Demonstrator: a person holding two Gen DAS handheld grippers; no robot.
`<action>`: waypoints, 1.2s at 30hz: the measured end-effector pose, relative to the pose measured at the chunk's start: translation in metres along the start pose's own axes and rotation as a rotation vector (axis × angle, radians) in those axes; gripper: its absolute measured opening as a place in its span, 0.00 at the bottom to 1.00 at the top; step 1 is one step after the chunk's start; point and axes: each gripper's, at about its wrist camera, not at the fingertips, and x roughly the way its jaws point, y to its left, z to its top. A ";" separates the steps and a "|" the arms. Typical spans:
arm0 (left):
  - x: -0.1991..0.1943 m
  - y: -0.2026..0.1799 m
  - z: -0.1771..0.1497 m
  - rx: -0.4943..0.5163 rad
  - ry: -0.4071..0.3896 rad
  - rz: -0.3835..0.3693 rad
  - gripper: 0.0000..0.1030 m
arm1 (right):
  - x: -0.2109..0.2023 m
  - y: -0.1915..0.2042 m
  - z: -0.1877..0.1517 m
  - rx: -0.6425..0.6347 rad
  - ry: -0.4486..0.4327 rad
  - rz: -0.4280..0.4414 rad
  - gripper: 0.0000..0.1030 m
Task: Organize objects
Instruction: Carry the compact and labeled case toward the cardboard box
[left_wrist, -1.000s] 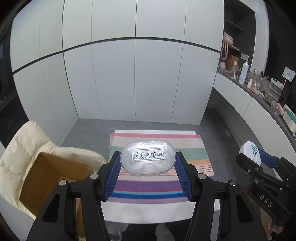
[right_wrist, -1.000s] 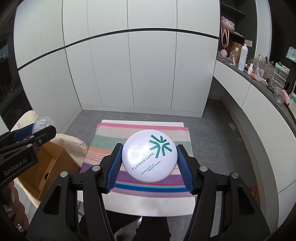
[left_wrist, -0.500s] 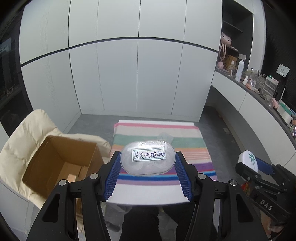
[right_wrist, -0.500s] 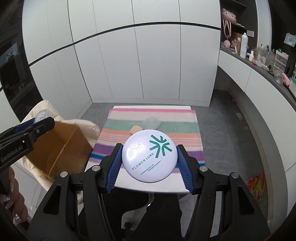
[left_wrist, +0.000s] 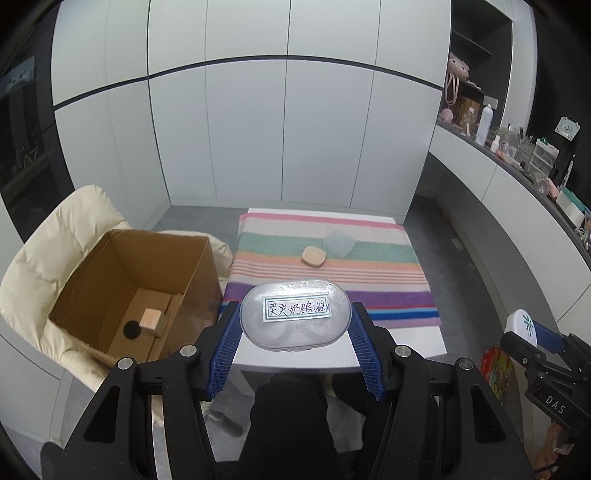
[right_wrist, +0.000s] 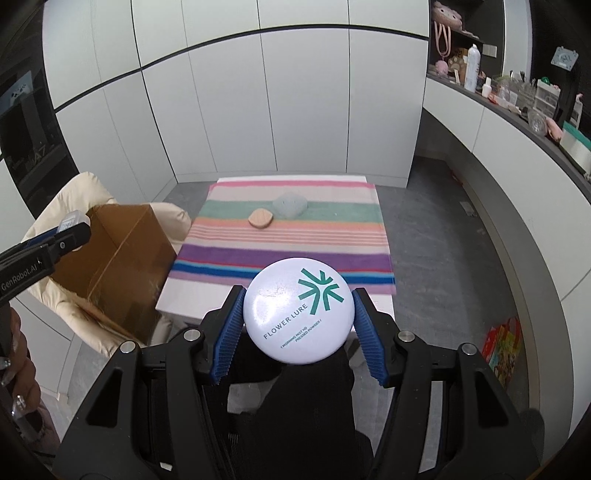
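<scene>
A home-like room is suggested by white floor-to-ceiling cabinet doors (left_wrist: 288, 129), a long counter (right_wrist: 517, 107) crowded with bottles and organizers, and a cream padded armchair (left_wrist: 55, 251).

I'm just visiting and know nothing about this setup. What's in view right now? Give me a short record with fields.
left tool: shut on the clear oval case, which bears a handwritten label
right tool: shut on the white round compact, printed FLOWER LURE
table: white, under a striped cloth
on the cloth: a peach puff touching a grey-blue puff
cardboard box: open, on a cream chair left of the table
in the box: a small wooden block
</scene>
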 end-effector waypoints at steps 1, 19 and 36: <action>-0.001 0.000 -0.001 0.000 0.001 0.001 0.57 | 0.000 -0.002 -0.003 0.001 0.006 0.002 0.58; -0.013 -0.002 -0.014 0.015 0.006 -0.016 0.57 | -0.007 -0.006 -0.016 0.016 -0.001 -0.003 0.58; -0.011 0.043 -0.028 -0.068 0.029 0.026 0.57 | 0.009 0.037 -0.014 -0.088 0.024 0.029 0.58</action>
